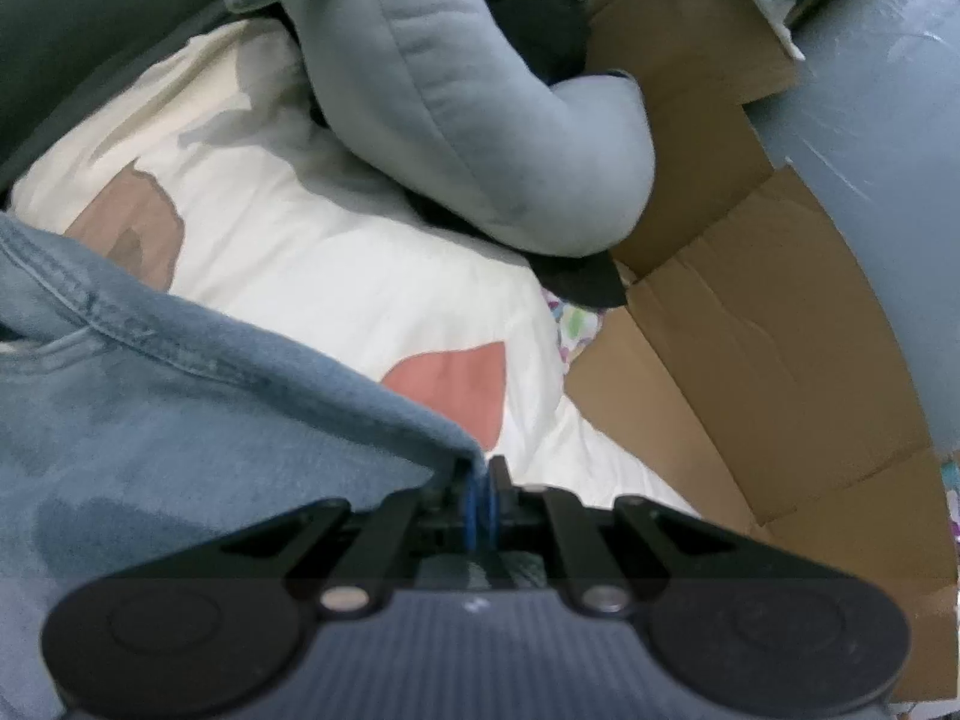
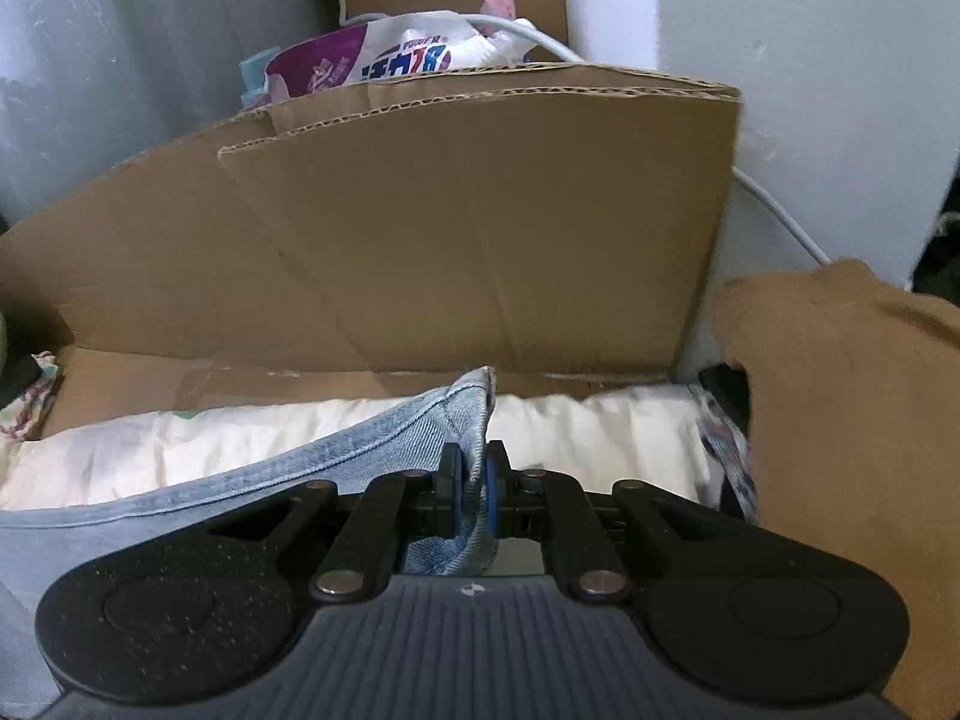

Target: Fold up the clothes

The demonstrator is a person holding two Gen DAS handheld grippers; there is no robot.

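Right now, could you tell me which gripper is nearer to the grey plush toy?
Left. The left gripper, clamping the denim garment, faces the grey plush toy across the white bedding; the right gripper's view lacks it.

Light-blue denim garment (image 2: 414,420) (stitched hem visible) drapes over white bedding, its corner standing upright.

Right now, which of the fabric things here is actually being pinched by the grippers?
The light blue denim garment: both the left gripper and right gripper clamp its edges. The brown cloth and grey plush toy lie untouched.
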